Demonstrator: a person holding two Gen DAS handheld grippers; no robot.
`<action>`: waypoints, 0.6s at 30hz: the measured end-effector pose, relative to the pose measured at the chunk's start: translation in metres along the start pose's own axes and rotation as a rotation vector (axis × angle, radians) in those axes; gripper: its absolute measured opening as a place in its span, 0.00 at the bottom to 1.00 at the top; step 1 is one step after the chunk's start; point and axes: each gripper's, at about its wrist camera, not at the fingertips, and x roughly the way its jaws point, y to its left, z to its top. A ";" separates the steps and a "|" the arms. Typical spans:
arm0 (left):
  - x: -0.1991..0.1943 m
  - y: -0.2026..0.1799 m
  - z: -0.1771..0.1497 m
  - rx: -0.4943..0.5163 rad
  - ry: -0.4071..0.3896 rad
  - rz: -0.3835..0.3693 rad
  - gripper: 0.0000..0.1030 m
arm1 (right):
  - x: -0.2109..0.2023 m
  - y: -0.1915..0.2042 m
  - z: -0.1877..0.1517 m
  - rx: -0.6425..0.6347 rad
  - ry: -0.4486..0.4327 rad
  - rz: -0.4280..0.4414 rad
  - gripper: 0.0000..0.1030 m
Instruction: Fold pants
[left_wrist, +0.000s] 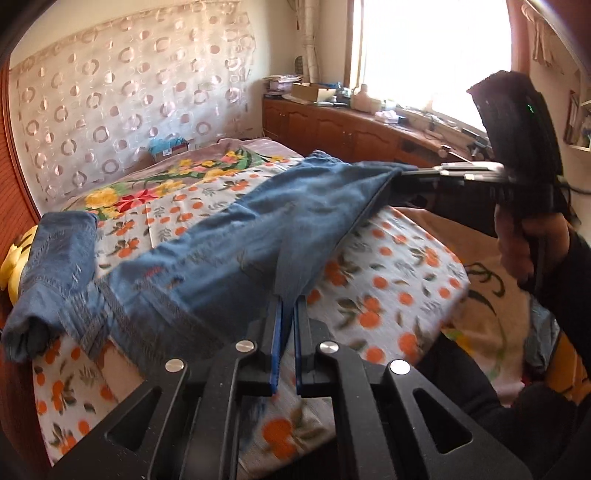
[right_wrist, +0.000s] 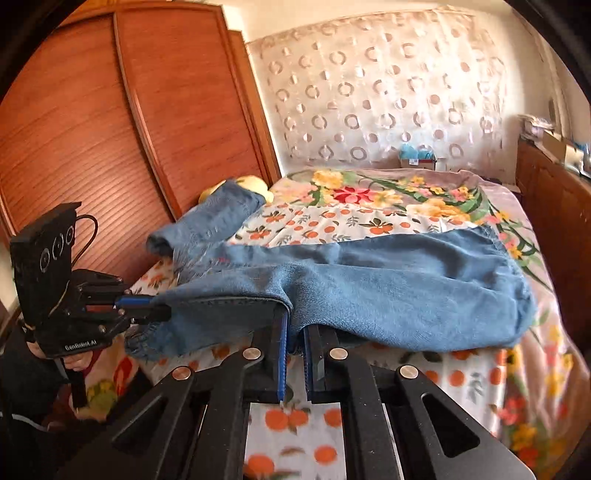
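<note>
Left gripper (left_wrist: 286, 306): clenched on near edge of pants (left_wrist: 229, 236), cloth pinched btwn blue pads.
Right gripper (right_wrist: 295, 325): likewise clenched on denim hem.
Pants: blue jeans, spread across bed (right_wrist: 369, 221), near edge raised off blanket, far leg end bunched by wardrobe (right_wrist: 147, 110).
Risks (judged): thin pinch may slip if hands pull apart; bunched leg w/ uneven lift likely gives a skewed fold.

Sunlit window (left_wrist: 424, 51), wooden wardrobe (right_wrist: 110, 129), flowered bed (right_wrist: 388, 192).
</note>
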 end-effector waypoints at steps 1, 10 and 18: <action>-0.005 -0.001 -0.004 -0.010 -0.004 -0.004 0.05 | -0.007 0.004 -0.005 -0.010 0.016 -0.003 0.06; -0.026 0.029 -0.020 -0.099 -0.037 0.040 0.46 | 0.003 0.002 -0.062 0.046 0.239 -0.061 0.10; 0.010 0.050 -0.038 -0.144 0.036 0.145 0.51 | -0.039 -0.010 -0.056 0.122 0.097 -0.127 0.17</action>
